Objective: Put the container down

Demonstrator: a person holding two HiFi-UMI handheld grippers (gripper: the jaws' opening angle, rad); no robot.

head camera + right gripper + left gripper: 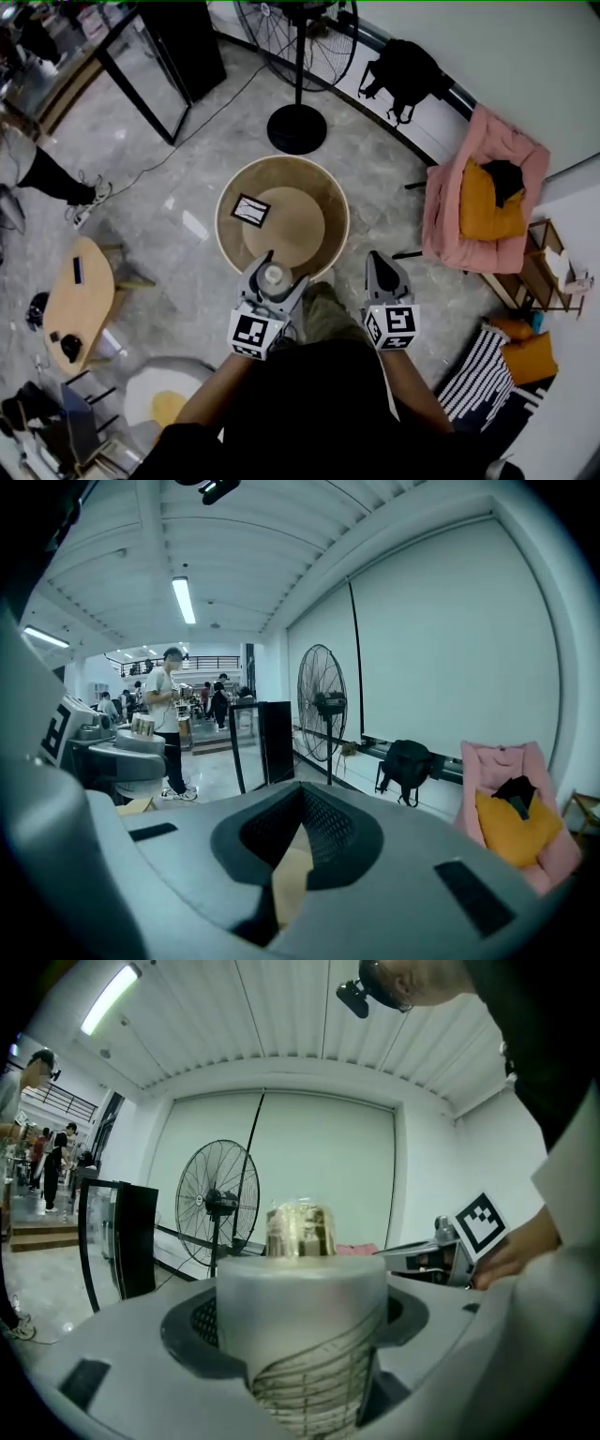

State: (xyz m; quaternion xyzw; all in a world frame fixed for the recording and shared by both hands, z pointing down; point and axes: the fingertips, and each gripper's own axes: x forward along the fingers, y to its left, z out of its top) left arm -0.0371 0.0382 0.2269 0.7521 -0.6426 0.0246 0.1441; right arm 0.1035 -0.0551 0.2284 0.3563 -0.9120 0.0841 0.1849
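Observation:
My left gripper (271, 275) is shut on the container (274, 276), a pale translucent cylinder with a small gold-coloured top. It is held upright above the near edge of the round two-tier wooden table (231, 201). In the left gripper view the container (300, 1297) fills the space between the jaws of the left gripper (300, 1358), and its gold top (300, 1230) rises above them. My right gripper (385, 270) hangs to the right, just off the table's rim, shut with nothing in it. Through the narrow slit of the right gripper (298, 855) only tan wood shows.
A black-framed card (250, 210) lies on the table's left side. A standing fan (298, 128) is beyond the table, a pink chair with a yellow cushion (487, 202) to the right, a small wooden side table (80, 300) to the left. A person (47, 173) stands far left.

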